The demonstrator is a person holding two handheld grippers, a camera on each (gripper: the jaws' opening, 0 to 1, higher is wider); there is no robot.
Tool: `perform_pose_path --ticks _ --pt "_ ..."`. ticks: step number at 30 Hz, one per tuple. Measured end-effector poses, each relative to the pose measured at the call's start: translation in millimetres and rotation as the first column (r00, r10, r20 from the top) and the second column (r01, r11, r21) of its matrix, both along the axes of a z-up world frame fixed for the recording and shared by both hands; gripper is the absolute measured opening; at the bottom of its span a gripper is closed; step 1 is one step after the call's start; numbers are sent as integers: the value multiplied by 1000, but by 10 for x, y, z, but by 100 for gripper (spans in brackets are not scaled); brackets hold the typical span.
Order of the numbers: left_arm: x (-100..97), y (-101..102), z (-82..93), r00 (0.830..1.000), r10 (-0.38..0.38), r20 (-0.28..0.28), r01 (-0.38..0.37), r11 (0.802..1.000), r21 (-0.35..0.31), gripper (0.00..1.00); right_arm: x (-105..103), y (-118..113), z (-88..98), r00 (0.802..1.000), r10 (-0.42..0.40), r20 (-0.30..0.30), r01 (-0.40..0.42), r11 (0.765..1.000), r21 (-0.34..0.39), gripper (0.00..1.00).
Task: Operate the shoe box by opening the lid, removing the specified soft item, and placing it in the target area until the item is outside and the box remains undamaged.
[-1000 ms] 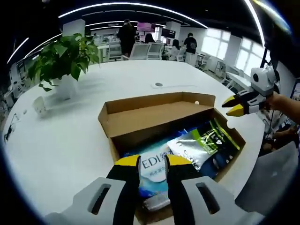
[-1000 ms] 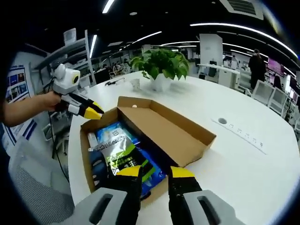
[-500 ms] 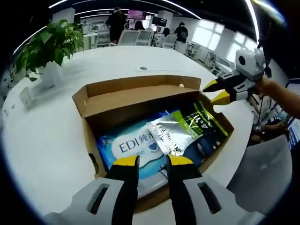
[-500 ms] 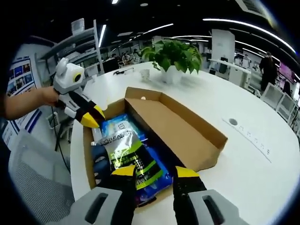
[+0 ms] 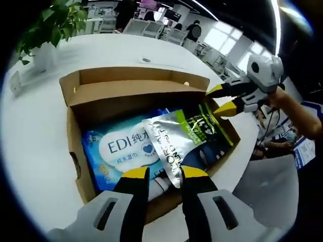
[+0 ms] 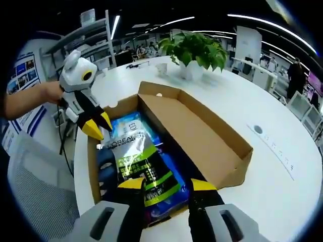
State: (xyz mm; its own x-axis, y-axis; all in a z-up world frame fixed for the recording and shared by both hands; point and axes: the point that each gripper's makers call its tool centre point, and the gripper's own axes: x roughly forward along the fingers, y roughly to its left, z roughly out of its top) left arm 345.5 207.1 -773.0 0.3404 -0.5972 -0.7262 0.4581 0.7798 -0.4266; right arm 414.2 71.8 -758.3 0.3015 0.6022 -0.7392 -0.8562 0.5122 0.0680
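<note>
An open cardboard shoe box (image 5: 75,151) (image 6: 222,146) lies on the white table, its lid (image 5: 131,93) folded back. Inside lie a blue-white wipes pack (image 5: 121,148) (image 6: 128,126), a silver-green L'OREAL pouch (image 5: 181,138) (image 6: 139,164) partly on top of it, and dark items underneath. My left gripper (image 5: 165,174) (image 6: 99,127) hovers open over one end of the box, above the pouch's edge. My right gripper (image 6: 167,185) (image 5: 218,100) is open over the opposite end. Neither holds anything.
A potted plant (image 6: 194,50) (image 5: 43,35) stands on the table (image 6: 282,201) beyond the box. A cable port (image 6: 258,129) sits in the tabletop. A grey mesh chair (image 6: 35,201) is by the table edge. Desks, chairs and people fill the background.
Both views have closed in on the box and now look down into it. Each gripper has come in over its end of the box; the left one's tips have dropped to the rim.
</note>
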Motion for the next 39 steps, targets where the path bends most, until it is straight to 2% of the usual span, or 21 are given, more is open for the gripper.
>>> perform_pose_path --ticks 10,15,18,23,32,39 --pt "-36 -107 -90 997 -23 -69 21 999 -31 18 -32 21 -156 996 63 -55 -67 995 -79 31" --pt "-63 -149 -111 995 -32 -92 27 998 -55 10 -36 41 -163 995 60 -75 -66 995 -78 29" --pt "-65 -149 -126 995 -23 -99 17 998 -61 9 -56 40 -178 995 66 -78 -73 994 -86 26" --pt "-54 -121 -126 996 -15 -85 10 998 -56 3 -53 11 -175 996 54 -75 -62 993 -96 17" --pt "-63 -138 -65 998 -13 -55 10 998 -57 0 -58 -38 -108 997 45 -58 -51 994 -97 0" --pt "-50 -124 -31 999 -1 -40 -2 998 -57 0 -84 -20 -36 998 38 -47 -42 996 -75 0"
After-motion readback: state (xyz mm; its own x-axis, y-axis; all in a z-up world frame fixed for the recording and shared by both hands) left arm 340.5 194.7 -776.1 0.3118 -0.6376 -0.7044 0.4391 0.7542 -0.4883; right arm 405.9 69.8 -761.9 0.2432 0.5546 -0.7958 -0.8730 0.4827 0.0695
